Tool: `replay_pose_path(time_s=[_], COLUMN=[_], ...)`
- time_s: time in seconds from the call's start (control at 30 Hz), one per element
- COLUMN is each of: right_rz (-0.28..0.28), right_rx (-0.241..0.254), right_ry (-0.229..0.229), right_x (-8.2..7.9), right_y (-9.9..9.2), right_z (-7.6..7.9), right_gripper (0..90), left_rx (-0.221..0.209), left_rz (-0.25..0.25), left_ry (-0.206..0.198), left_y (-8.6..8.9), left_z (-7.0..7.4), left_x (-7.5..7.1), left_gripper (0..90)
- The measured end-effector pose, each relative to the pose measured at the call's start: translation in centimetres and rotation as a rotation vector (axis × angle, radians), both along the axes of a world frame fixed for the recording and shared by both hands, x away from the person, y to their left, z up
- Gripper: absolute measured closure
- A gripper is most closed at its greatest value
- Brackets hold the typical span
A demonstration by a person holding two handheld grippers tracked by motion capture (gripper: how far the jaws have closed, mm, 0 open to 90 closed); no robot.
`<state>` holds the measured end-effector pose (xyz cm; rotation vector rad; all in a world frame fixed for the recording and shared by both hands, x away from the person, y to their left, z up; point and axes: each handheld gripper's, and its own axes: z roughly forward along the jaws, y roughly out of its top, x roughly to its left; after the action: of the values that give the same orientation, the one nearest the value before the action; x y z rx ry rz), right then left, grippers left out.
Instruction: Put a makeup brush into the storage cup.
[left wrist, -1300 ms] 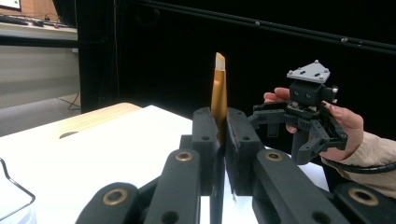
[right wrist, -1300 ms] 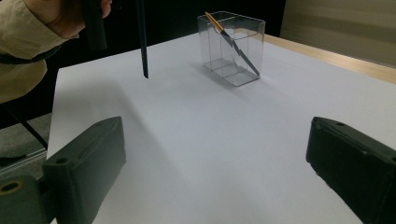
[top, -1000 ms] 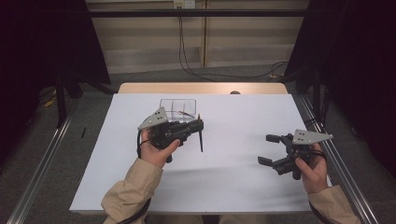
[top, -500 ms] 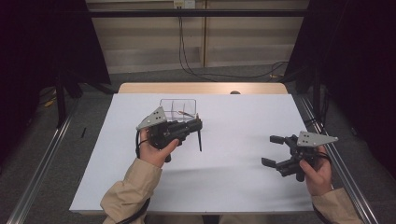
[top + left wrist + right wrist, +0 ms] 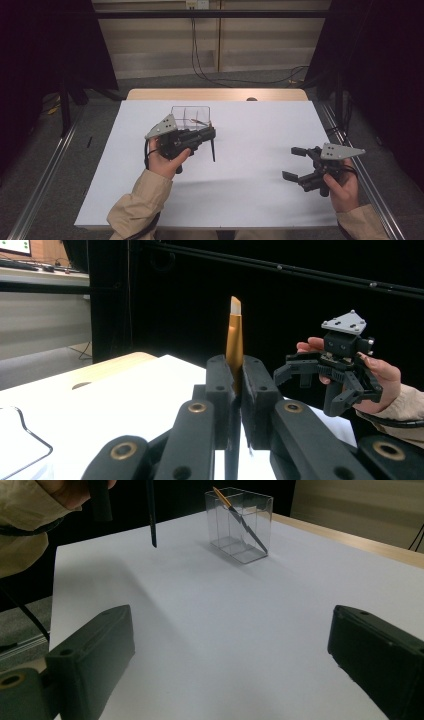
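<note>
Gripped in the person's left hand [image 5: 165, 157] – the left gripper [image 5: 211, 134], jaws pressed nearly together on a thin pen [image 5: 213, 150]. Clamped near its gold upper end [image 5: 234, 340], dark shaft hanging point-down over the white table [image 5: 250, 195] without touching it, as far as can be judged. Probably held upright like this so the shaft can be lowered straight into a slot.

Just behind the jaws, a clear compartment box [image 5: 192, 116], standing near the far edge of the sheet. Already leaning inside one compartment, a second pen [image 5: 235, 512] (gold end up, resting against the rim) – likely where the held one belongs too.

Well apart, over the right side of the table: the right gripper [image 5: 291, 162], jaws spread wide with nothing between them and nothing touched. Pointed across the sheet toward the box, seemingly waiting clear of the work.
</note>
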<state>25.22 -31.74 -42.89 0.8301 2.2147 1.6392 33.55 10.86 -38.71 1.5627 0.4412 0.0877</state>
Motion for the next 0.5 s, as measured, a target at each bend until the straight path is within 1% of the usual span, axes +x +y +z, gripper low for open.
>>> replay_pose_path(time_s=[0.13, 0.33, 0.5], right_rz=[0.0, 0.001, 0.001], right_rx=[-0.007, -0.011, -0.012], right_ry=[0.0, 0.004, 0.003], right_x=[-0.18, -0.5, -0.73], right_y=[-0.07, -0.22, -0.33], right_z=[-0.05, -0.13, -0.12], right_gripper=[4.1, 4.1, 4.1], left_rx=[0.003, -0.007, -0.004], left_rz=[-0.001, 0.004, 0.004], left_ry=[-0.002, 0.003, -0.003], left_y=[0.05, 0.14, 0.22], left_z=[0.04, 0.07, 0.16], left_x=[0.02, 0.01, 0.07], left_gripper=[83.6, 83.6, 83.6])
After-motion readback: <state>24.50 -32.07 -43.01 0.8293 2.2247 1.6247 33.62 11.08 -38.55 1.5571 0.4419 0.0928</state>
